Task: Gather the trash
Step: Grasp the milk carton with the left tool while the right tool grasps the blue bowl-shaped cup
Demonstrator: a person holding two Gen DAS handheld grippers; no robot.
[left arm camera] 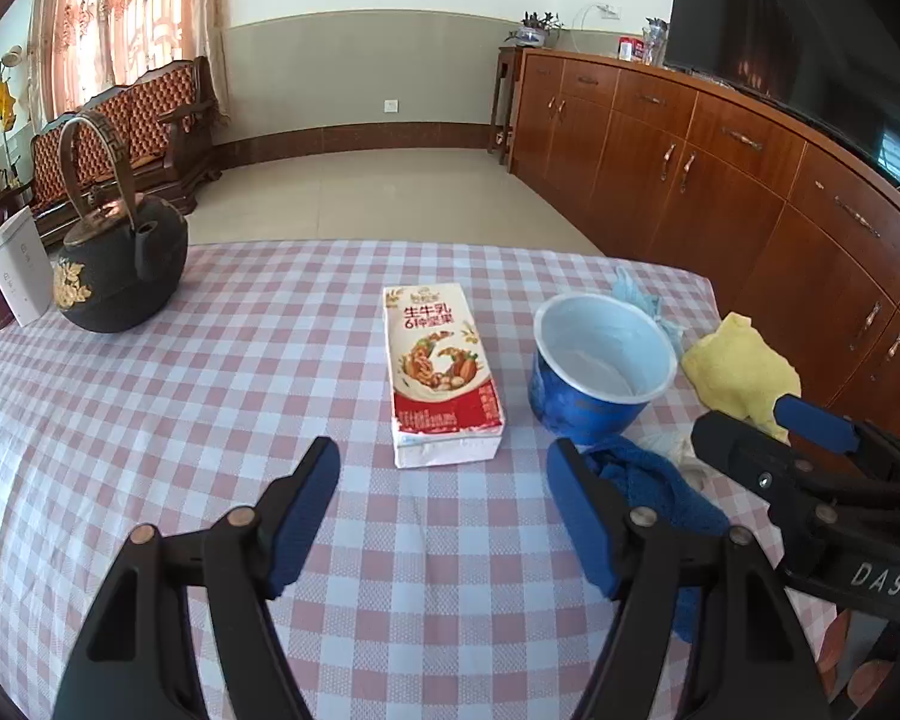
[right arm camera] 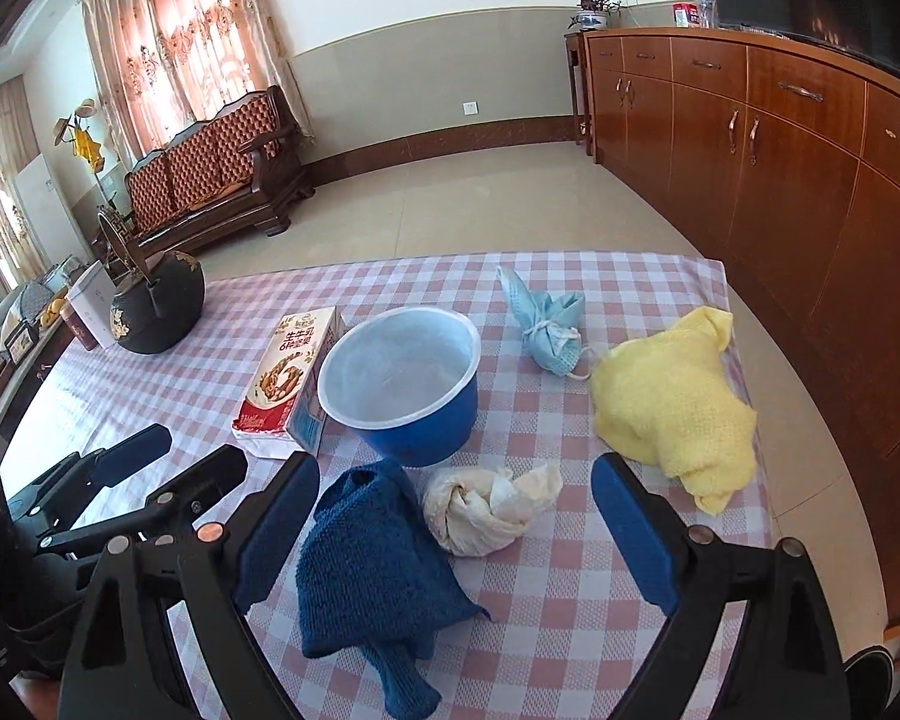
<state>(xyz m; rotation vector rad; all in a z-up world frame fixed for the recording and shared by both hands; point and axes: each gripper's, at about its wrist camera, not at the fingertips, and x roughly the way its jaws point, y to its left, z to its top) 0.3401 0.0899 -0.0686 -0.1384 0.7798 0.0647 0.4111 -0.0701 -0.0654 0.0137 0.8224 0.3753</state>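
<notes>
A red-and-white milk carton (left arm camera: 441, 372) (right arm camera: 282, 375) lies flat on the checked tablecloth (left arm camera: 210, 420). To its right stands an empty blue cup with a white inside (left arm camera: 600, 360) (right arm camera: 399, 381). A crumpled white tissue wad (right arm camera: 489, 507) lies in front of the cup. My left gripper (left arm camera: 444, 474) is open, hovering just short of the carton's near end. My right gripper (right arm camera: 456, 504) is open wide, and the tissue wad and a dark blue cloth (right arm camera: 372, 564) lie between its fingers, untouched. The right gripper also shows at the left wrist view's right edge (left arm camera: 774, 420).
A yellow cloth (right arm camera: 672, 408) and a knotted light-blue cloth (right arm camera: 549, 324) lie at the table's right. A black iron teapot (left arm camera: 120, 264), a white box (left arm camera: 21, 273) and a tin stand far left. A wooden cabinet (left arm camera: 720, 180) runs along the right, close to the table edge.
</notes>
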